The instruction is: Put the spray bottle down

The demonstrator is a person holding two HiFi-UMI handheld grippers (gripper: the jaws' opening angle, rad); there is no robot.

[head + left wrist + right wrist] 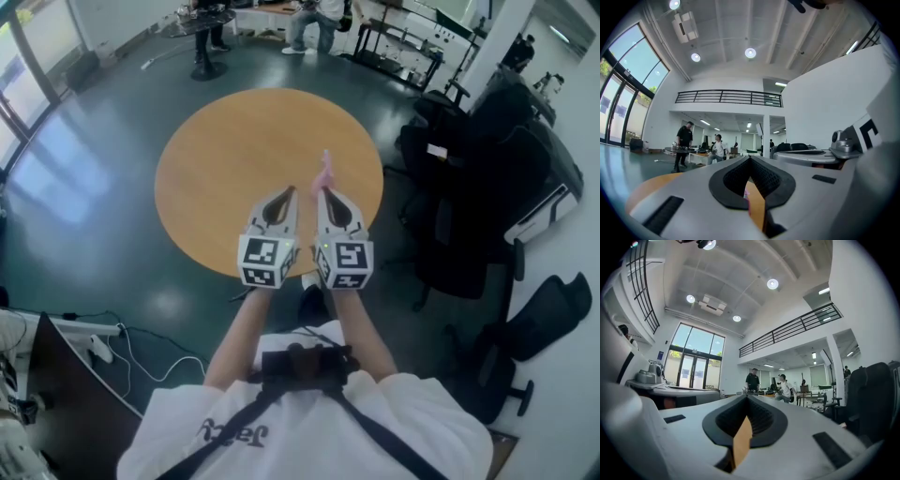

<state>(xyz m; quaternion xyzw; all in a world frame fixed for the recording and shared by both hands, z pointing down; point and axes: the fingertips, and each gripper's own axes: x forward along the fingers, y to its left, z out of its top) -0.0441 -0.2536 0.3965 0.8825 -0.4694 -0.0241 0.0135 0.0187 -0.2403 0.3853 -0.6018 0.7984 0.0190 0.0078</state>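
A small pink spray bottle stands on the round wooden table, just beyond the tips of my two grippers. Both grippers are held side by side over the table's near edge, pointing level. My left gripper is shut with nothing in it. My right gripper is also shut and empty, and its tip overlaps the bottle's base in the head view. In the left gripper view, a sliver of pink bottle shows through the opening behind the closed tips. The right gripper view shows only table wood behind its closed tips.
Black office chairs crowd the floor to the right of the table. White cables and a desk corner lie at the lower left. Two people are at tables far across the room. Tall windows line one wall.
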